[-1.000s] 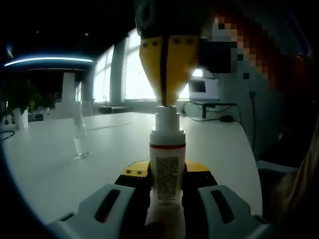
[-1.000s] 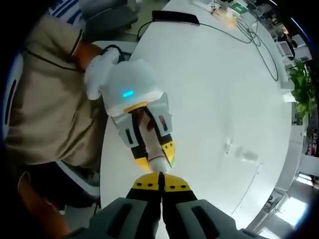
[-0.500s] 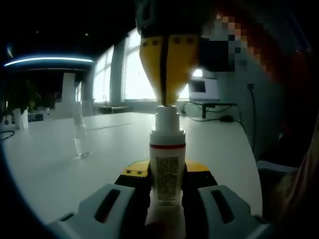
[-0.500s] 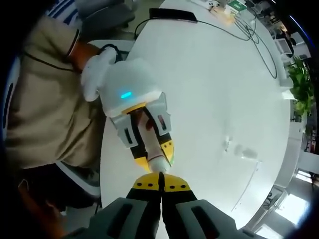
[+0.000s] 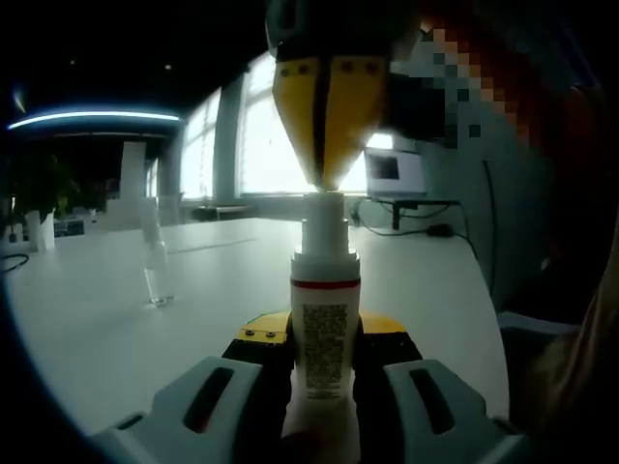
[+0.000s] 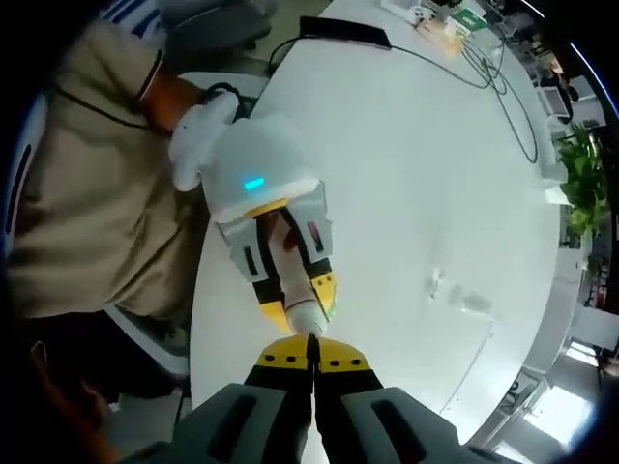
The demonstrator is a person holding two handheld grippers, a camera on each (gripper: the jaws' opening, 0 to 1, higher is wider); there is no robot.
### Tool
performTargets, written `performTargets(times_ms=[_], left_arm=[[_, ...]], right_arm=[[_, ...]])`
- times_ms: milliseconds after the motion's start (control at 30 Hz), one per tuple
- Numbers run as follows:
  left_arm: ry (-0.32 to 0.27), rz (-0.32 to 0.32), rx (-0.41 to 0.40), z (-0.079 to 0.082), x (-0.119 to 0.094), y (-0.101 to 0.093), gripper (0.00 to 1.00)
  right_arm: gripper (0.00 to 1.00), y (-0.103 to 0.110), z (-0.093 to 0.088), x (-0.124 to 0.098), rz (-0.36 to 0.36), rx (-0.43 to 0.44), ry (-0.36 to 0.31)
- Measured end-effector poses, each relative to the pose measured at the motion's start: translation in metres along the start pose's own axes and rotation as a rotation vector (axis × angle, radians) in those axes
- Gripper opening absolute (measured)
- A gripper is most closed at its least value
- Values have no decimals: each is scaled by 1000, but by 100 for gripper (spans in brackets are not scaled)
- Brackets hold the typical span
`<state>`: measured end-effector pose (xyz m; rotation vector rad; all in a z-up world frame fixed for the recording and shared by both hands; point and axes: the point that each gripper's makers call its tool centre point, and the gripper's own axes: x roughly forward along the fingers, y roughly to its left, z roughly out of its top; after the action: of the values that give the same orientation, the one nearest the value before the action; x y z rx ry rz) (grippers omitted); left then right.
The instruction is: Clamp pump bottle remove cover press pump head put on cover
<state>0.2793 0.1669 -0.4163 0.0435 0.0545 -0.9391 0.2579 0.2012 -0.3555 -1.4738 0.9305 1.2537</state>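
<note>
White counter (image 5: 222,261), oval, glossy. Black cables (image 6: 484,72) trailing across its far end. Potted green plant (image 6: 578,184) past the counter edge. Monitor (image 5: 395,172) beside bright windows (image 5: 266,145). Ceiling light strip (image 5: 92,118).

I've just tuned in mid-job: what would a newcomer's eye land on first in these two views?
First, the white pump bottle standing upright, clamped in the left gripper low in the left gripper view. The right gripper's shut yellow tips meet the pump head from above. Farther left, the clear cover stands apart on the white table.
</note>
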Motion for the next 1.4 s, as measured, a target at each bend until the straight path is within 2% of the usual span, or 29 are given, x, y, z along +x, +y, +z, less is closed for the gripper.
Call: performTargets(times_ms=[200,567,833,1167,1400], left_arm=[[0,1,0,0,0,1,14],[0,1,3,0,0,0,14],[0,0,2,0,0,-1,14],[1,1,3,0,0,0,14],[1,1,2,0,0,0,14]], right_arm=[[0,0,0,0,2,20,-33],[0,1,1,0,-6,20,-36],[0,0,1,0,14,43,-39],[0,0,1,0,3,45,-60],[0,1,1,0,-4,43,-52]])
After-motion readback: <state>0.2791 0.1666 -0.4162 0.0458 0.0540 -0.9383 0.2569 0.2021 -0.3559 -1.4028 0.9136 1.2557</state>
